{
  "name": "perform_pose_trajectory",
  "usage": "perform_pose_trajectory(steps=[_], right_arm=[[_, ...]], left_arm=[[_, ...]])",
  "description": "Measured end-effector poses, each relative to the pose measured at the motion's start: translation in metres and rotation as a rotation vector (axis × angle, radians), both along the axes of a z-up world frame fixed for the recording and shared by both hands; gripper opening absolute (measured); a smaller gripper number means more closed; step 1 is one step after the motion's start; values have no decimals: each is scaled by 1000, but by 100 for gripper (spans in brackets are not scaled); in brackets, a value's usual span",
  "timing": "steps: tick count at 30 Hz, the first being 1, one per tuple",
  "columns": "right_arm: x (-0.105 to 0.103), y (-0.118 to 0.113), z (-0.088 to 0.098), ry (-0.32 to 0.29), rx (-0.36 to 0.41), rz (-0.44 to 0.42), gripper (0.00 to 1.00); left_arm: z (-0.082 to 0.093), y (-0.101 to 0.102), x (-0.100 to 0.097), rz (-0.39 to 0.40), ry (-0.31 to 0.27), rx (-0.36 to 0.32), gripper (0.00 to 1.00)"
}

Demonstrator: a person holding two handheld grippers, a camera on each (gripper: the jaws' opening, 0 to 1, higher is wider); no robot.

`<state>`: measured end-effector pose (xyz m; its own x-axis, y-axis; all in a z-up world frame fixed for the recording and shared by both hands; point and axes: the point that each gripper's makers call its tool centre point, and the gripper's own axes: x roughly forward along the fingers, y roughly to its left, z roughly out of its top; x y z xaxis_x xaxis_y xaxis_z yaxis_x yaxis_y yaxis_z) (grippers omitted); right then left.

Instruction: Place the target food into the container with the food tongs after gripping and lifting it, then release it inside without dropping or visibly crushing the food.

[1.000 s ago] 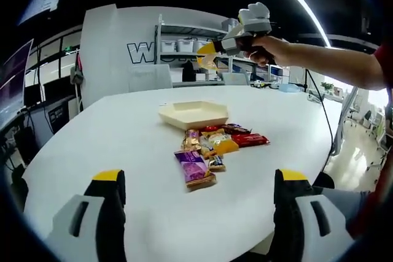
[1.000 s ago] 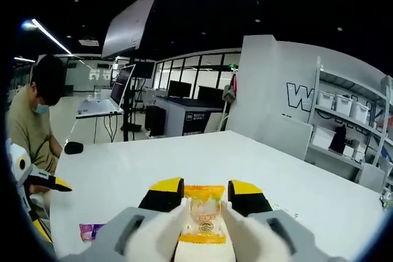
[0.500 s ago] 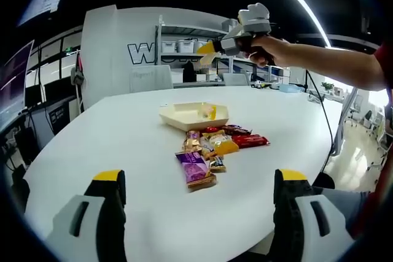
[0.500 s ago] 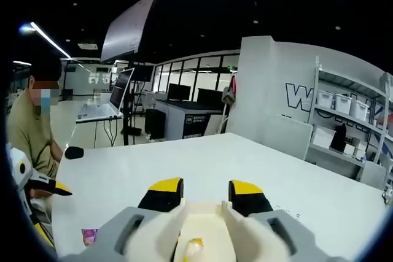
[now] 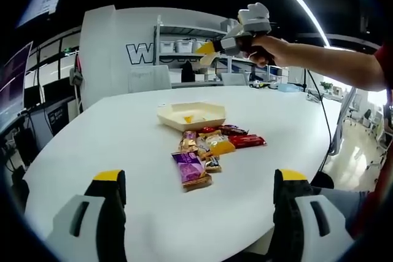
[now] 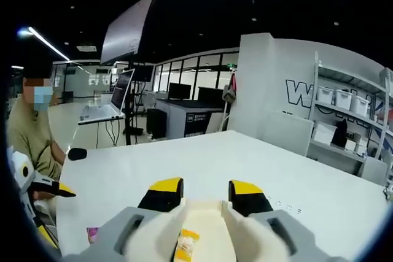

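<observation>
A cream hexagonal tray (image 5: 205,115) sits on the white table, and a yellow-wrapped snack (image 5: 187,119) lies inside it. My right gripper (image 5: 209,48), with cream tong fingers, hangs high above the tray in a person's hand. In the right gripper view, my right gripper (image 6: 206,191) stands open with nothing between its tongs. Below it lie the tray (image 6: 209,228) and the yellow-wrapped snack (image 6: 184,245). My left gripper (image 5: 199,177) is wide open low at the table's near side, holding nothing. A pile of wrapped snacks (image 5: 212,145) lies just in front of the tray.
A purple packet (image 5: 189,166) lies at the pile's near end, also seen as the purple packet (image 6: 92,232). A seated person (image 6: 27,133) is at the table's side, next to my left gripper (image 6: 34,182). Shelves and desks stand beyond the table (image 5: 110,133).
The yellow snack left the right gripper's tongs, fell and now lies flat in the tray. Both grippers have stayed almost still.
</observation>
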<state>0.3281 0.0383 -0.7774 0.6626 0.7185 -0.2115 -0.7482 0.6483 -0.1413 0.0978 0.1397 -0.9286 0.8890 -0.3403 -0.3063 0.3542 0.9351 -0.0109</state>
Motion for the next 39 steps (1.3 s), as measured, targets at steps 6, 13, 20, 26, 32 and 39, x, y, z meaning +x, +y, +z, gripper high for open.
perform_pose_trajectory(steps=[6, 13, 20, 26, 32, 39], right_arm=[[-10, -3, -13, 27, 1, 9, 24], [-15, -7, -18, 45, 11, 11, 24], [-24, -20, -33, 90, 56, -8, 24], [-36, -26, -42, 113, 77, -7, 24], [-45, -30, -55, 154, 93, -1, 24], [-54, -32, -66, 172, 85, 39, 24]], left_arm=[[0, -1, -3, -3, 2, 6, 98], [5, -3, -3, -8, -6, 14, 98], [5, -6, -5, -12, -7, 14, 98], [2, -6, -7, -10, 2, 1, 98], [6, -9, -7, -16, -5, 3, 98], [6, -11, -7, -20, -2, 4, 97]])
